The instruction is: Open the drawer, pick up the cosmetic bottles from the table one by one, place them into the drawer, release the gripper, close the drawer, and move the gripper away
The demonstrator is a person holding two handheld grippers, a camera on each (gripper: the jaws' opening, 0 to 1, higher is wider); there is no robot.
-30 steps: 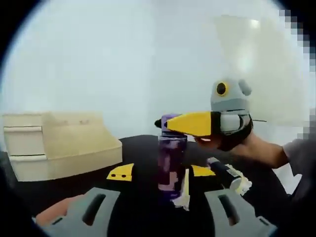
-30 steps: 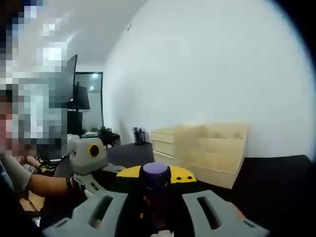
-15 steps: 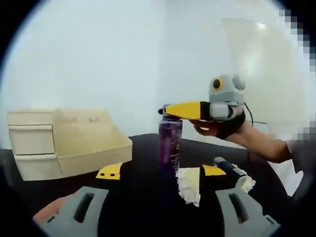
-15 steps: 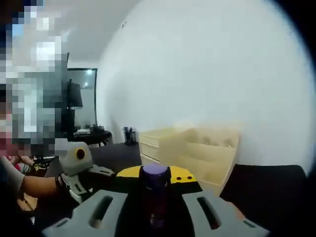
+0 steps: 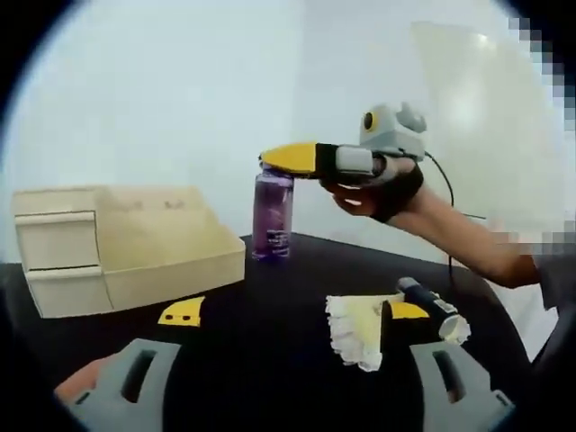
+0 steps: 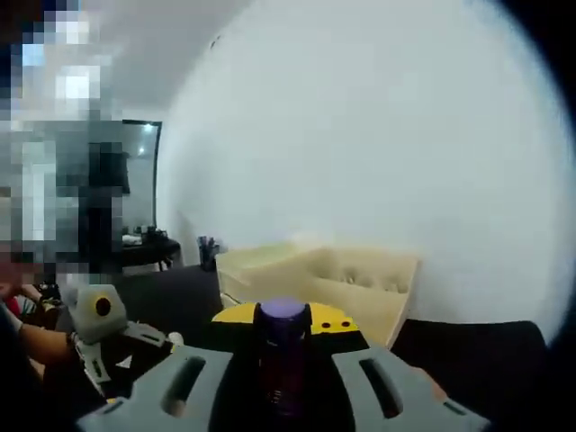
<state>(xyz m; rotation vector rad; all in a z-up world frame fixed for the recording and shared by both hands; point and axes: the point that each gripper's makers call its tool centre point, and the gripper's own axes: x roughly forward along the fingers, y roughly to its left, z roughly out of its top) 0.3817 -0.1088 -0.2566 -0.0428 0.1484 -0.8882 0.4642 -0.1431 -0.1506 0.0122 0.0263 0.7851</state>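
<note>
Between the right gripper's (image 6: pixel 286 387) closed fingers (image 6: pixel 184 387) stood the purple bottle (image 6: pixel 284 360), upright and off the worktop (image 5: pixel 270 315); the open drawer (image 6: pixel 364 279) lay ahead and slightly right (well apart). The left gripper (image 5: pixel 288 396) sat open, empty.

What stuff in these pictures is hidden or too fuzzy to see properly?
- Inside of the open cream wooden drawer: left gripper view, its front wall hides the bottom.
- Label print on the clear purple cosmetic bottle: left gripper view, too small and blurred.
- Bottle's lower part: right gripper view, cut off between the right gripper jaws.
- Small things on the far desk: right gripper view, too tiny.
</note>
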